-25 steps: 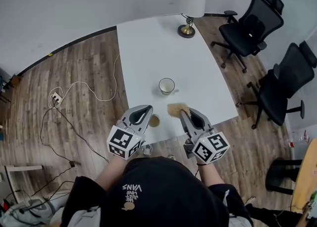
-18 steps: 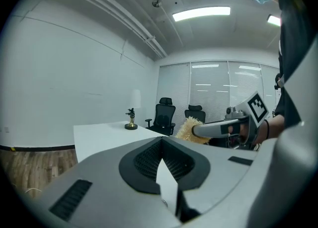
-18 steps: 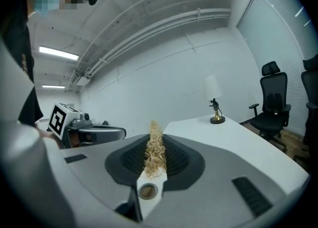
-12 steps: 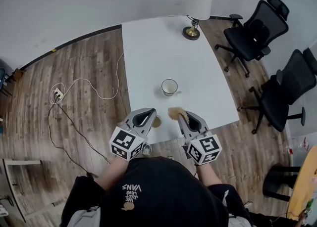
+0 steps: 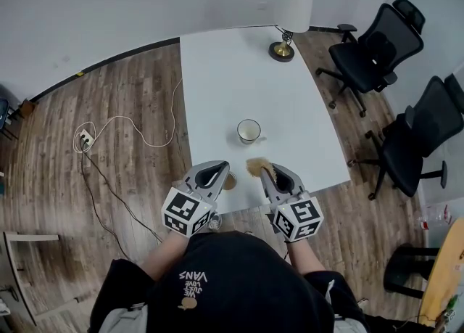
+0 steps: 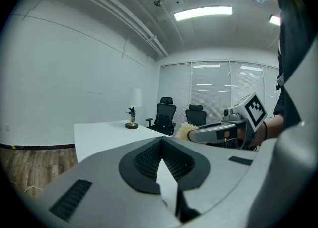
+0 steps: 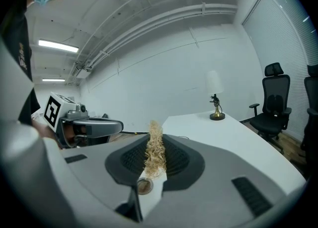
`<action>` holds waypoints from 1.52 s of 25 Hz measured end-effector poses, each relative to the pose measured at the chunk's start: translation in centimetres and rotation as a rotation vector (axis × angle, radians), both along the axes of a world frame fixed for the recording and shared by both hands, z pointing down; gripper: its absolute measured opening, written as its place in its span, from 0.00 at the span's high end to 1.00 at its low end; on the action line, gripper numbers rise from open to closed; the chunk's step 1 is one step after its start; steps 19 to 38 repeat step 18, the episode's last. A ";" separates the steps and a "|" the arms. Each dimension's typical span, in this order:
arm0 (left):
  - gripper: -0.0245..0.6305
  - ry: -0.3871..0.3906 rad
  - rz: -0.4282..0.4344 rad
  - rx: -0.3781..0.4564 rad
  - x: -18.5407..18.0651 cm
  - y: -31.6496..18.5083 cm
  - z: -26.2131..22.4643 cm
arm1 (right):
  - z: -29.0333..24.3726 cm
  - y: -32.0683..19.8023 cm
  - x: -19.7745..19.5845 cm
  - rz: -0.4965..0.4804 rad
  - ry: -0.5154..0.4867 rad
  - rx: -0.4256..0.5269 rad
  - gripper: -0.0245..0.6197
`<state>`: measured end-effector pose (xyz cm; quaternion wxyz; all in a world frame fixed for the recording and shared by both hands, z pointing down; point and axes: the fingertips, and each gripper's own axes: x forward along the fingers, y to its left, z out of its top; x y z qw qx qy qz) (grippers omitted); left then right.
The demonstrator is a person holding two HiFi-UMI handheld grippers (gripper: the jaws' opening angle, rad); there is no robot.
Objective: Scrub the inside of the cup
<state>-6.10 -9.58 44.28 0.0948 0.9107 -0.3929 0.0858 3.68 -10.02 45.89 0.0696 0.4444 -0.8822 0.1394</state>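
Left tongs: jaws pressed together with nothing between them, hanging over the near edge of the counter.
Right tongs: clamped on the handle of a brush, just beside the left pair and pointing the same way, out over the counter.
Brush: tan, frizzy bristles stick out past the jaw tips toward the cup but are well short of it.
Brown disc: a small round thing on the counter edge by the left tips; I cannot tell what it is.
Cup: white, upright, mouth up, handle toward the right of the head view. It stands alone mid-counter, beyond both tongs, with nothing touching it.
Step in hand: likely the approach, since no bristle is yet in the cup.
Doing it well: the left pair should open and pinch the cup's wall or handle first, so the cup cannot slide or tip under the brush.
Brush entry: tip the right pair down so the bristles drop in from above, then sweep round the wall and base.
Watch for: an unsteadied cup skating across the smooth counter, or the handle twisting in the jaws.
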 end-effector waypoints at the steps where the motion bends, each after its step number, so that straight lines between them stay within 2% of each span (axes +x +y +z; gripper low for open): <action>1: 0.95 -0.001 -0.001 0.000 0.0 0.0 0.0 | 0.0 0.0 0.0 0.001 0.001 0.000 0.85; 38: 0.95 -0.005 0.006 0.000 0.0 0.2 -0.1 | -0.4 0.3 -0.1 -0.005 -0.003 -0.001 0.85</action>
